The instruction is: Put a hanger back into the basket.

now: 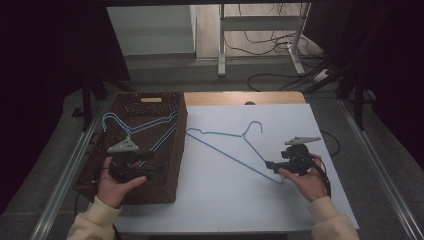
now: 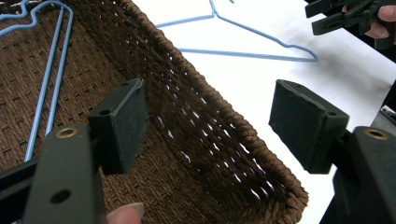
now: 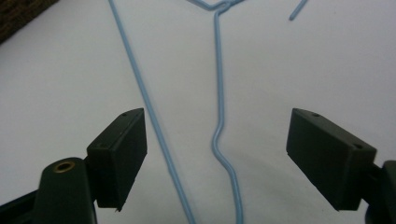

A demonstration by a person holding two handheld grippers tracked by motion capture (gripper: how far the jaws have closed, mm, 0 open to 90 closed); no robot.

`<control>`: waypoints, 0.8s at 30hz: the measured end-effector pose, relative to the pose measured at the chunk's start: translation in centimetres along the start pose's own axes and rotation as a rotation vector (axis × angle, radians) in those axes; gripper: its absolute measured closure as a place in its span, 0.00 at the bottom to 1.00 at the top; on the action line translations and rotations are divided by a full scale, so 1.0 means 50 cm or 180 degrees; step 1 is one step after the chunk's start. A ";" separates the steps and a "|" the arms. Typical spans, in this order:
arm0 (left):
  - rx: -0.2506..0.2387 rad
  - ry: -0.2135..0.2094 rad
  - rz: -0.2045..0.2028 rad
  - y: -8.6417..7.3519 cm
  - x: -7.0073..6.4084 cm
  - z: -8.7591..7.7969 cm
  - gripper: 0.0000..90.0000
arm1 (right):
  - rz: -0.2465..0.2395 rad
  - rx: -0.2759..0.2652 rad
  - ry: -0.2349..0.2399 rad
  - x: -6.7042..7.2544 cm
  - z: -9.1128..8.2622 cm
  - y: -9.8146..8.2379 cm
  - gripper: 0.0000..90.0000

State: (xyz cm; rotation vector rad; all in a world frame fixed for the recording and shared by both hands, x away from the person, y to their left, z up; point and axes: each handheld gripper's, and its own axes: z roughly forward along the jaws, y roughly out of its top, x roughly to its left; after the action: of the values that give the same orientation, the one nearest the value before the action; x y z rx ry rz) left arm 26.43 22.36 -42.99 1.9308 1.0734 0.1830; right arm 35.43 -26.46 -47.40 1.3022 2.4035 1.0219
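A blue wire hanger [image 1: 220, 134] lies flat on the white tabletop [image 1: 235, 205], its hook pointing to the far side. My right gripper [image 1: 270, 164] is open at the hanger's right end. In the right gripper view, two of the hanger's wires [image 3: 218, 84] run between my right gripper's [image 3: 215, 140] spread jaws. A brown wicker basket [image 1: 172, 170] stands at the left with two more blue hangers [image 1: 142, 125] in it. My left gripper [image 1: 159, 162] hovers open over the basket's near right part. In the left gripper view, the basket's rim [image 2: 210, 93] passes between my left gripper's [image 2: 210, 119] jaws, with nothing held.
A strip of wooden table [image 1: 240, 97] shows behind the white top. Metal rails [image 1: 65, 175] run along both sides. On the floor beyond stand a white metal frame [image 1: 222, 45] and loose cables [image 1: 270, 45]. In the left gripper view, the right gripper [image 2: 350, 14] is at the top right.
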 end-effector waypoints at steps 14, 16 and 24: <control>0.0072 -0.0039 0.0040 0.001 -0.009 0.015 0.31 | -0.0280 0.0357 0.0041 0.012 0.062 0.039 0.75; 0.0076 -0.0045 0.0050 0.000 -0.011 0.016 0.31 | -0.0352 0.0409 0.0029 0.022 0.073 0.044 0.84; 0.0117 -0.0062 0.0070 -0.003 -0.018 0.024 0.31 | -0.0547 0.0646 0.0114 0.064 0.118 0.053 1.00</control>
State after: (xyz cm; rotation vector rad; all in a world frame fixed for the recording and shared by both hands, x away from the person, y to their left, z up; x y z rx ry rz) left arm 26.40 20.94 -43.55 1.9740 1.0499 0.1573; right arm 38.18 -20.12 -49.53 1.1191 2.6499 0.7784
